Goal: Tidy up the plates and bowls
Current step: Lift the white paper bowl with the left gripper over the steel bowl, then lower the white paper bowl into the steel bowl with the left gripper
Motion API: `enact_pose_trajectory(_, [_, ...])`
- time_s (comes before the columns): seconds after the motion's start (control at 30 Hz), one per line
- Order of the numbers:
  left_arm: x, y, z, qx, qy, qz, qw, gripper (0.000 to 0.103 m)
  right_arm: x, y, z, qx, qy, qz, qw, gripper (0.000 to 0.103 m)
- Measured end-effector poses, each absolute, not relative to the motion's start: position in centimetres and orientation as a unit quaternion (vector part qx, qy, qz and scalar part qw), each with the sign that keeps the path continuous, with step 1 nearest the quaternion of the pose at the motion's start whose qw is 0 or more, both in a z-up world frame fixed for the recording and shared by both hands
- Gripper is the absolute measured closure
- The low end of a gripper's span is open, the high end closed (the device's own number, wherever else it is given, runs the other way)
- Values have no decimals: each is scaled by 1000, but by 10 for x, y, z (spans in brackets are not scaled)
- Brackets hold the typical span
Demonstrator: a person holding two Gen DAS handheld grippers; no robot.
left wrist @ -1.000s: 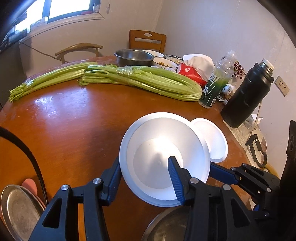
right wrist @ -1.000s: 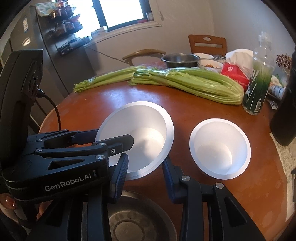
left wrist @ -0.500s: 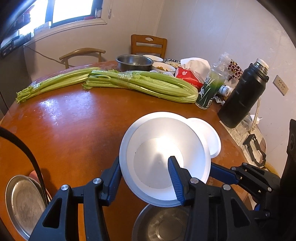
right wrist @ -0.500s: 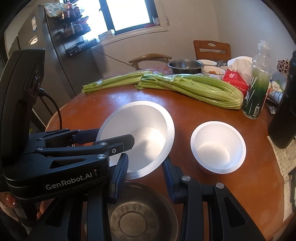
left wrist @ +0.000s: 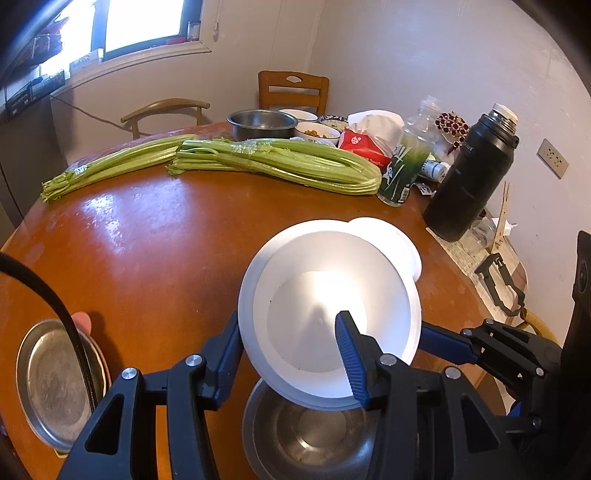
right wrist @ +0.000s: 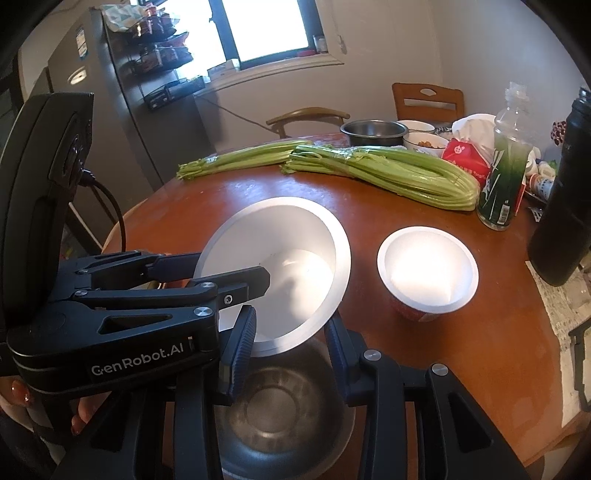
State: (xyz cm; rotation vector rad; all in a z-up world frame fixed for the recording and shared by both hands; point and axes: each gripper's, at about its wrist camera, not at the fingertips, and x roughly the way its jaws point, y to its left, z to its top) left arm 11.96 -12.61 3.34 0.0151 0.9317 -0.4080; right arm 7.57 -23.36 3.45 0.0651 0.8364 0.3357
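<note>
We grip large white bowl (left wrist: 328, 314), empty, in left gripper (left wrist: 291, 347); right gripper (right wrist: 288, 354) jaws clenched on steel bowl (right wrist: 280, 410) rim, near counter (left wrist: 155, 236) edge.

Round brown wooden surface (left wrist: 155, 236), two long celery bunches (left wrist: 280, 162) lying across its far side, black thermos (left wrist: 469, 181) upright at the right edge, green-labelled bottle (left wrist: 404, 173) beside it, red tissue pack (left wrist: 364, 146), wooden chair (left wrist: 293, 90) behind, bright window (right wrist: 266, 29), grey fridge (right wrist: 110, 110).
</note>
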Motion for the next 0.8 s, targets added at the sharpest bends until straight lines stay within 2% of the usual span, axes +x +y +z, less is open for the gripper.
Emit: enact_pose_trajectory(0.8, [71,-122,-8,15,500,-188,845,54,26,-226,-3,16,459,188,868,62])
